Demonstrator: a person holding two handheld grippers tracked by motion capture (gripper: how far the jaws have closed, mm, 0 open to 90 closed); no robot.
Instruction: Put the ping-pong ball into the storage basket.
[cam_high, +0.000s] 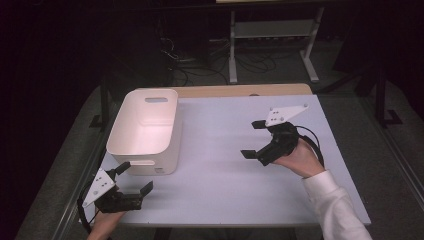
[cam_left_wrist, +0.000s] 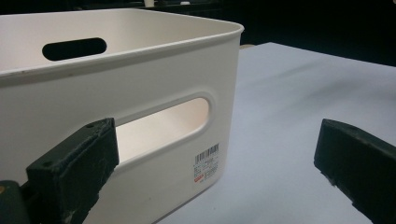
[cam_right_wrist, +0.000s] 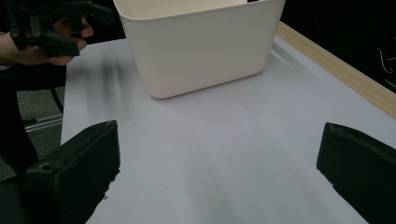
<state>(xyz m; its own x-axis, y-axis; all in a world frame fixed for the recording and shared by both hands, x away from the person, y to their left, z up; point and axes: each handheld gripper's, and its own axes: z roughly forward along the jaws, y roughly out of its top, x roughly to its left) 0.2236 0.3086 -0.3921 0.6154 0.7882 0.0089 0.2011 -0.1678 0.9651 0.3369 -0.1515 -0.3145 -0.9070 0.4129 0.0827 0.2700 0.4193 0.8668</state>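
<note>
The pale grey rectangular table top, edged at its far side by a light wooden strip, carries one item: a white, round-cornered plastic storage bin with an oblong handle slot in each end wall. The bin stands upright on the left half of the table, its long axis running front to back and its interior open to the high view. In the left gripper view the near end wall of the bin is close ahead, with a handle slot cut through it and a small barcode label low near the corner. The right gripper view takes in the bin across the table, well apart from its own jaws. The left gripper, held in a hand at the front left corner of the table, sits just in front of the bin's near end wall; its jaws stand spread wide, released and grasping nothing, one near the wall and one out over bare table. The right gripper, held in a hand from a white sleeve, is over the right half of the table with its jaws pointing left toward the bin, likewise spread wide with nothing between them.
</note>
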